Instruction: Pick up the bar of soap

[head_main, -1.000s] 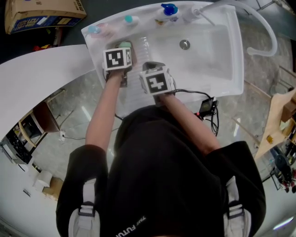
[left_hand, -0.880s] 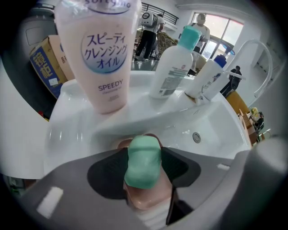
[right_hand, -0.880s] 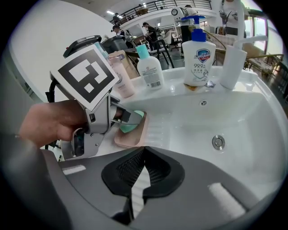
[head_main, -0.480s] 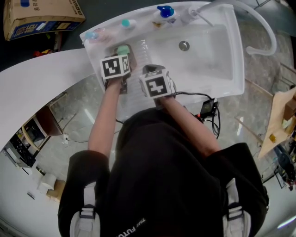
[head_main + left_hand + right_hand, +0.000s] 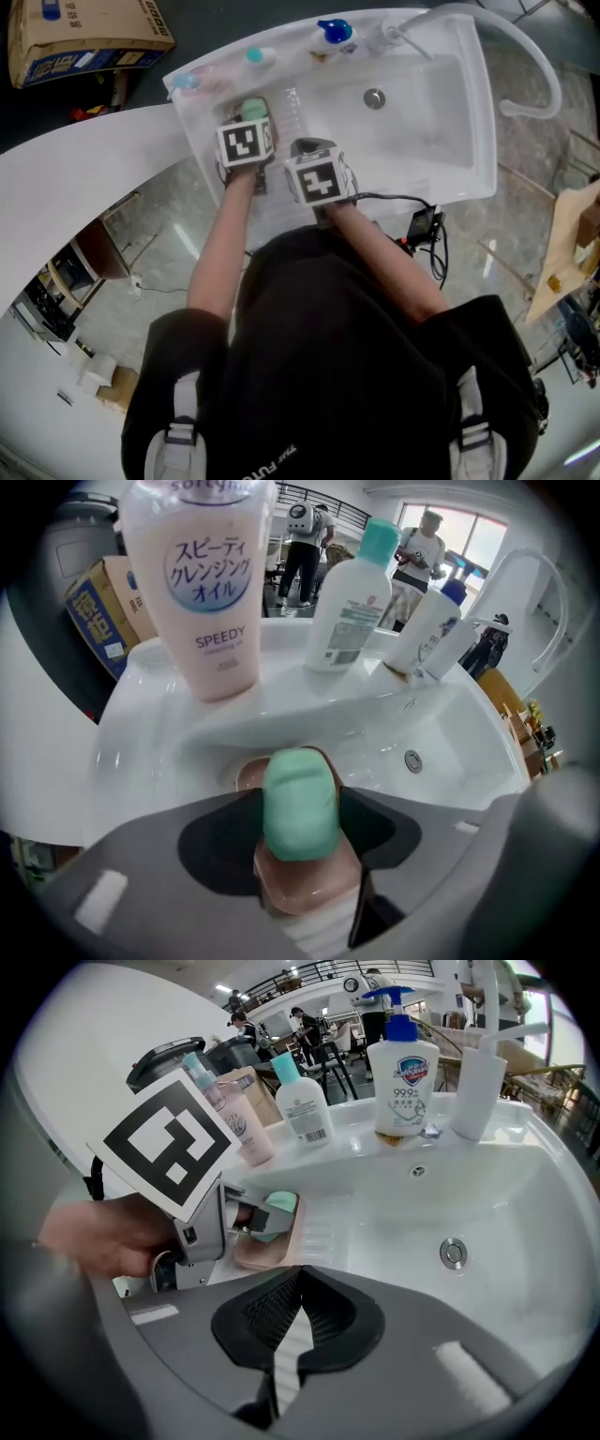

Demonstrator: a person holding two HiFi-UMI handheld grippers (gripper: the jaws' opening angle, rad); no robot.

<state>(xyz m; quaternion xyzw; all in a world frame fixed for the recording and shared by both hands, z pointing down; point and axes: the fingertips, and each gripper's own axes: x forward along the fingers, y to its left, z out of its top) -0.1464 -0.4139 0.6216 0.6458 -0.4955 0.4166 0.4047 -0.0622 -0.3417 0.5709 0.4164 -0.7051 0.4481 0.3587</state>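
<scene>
Mint-green bar of soap (image 5: 300, 803) lies along a pink soap dish (image 5: 309, 892) on the ribbed ledge of the white sink (image 5: 394, 705). It is straight between the jaws of the left gripper (image 5: 300, 829), which points steeply down at it. These jaws have just been opening and stand wide, with one dark pad just beside each long flank of the bar. I judge that they do not press it yet, so the soap rests on the dish by its own weight. The wide stance seems chosen so that the rounded, probably slippery bar fits in before closing. The right gripper (image 5: 281, 1335) hangs just to the right of the left one, above the ledge, its jaws together on nothing, probably waiting out of the way. Beyond the left gripper's tips, bottles (image 5: 202, 583) stand on the sink's back rim, apart from the work.
</scene>
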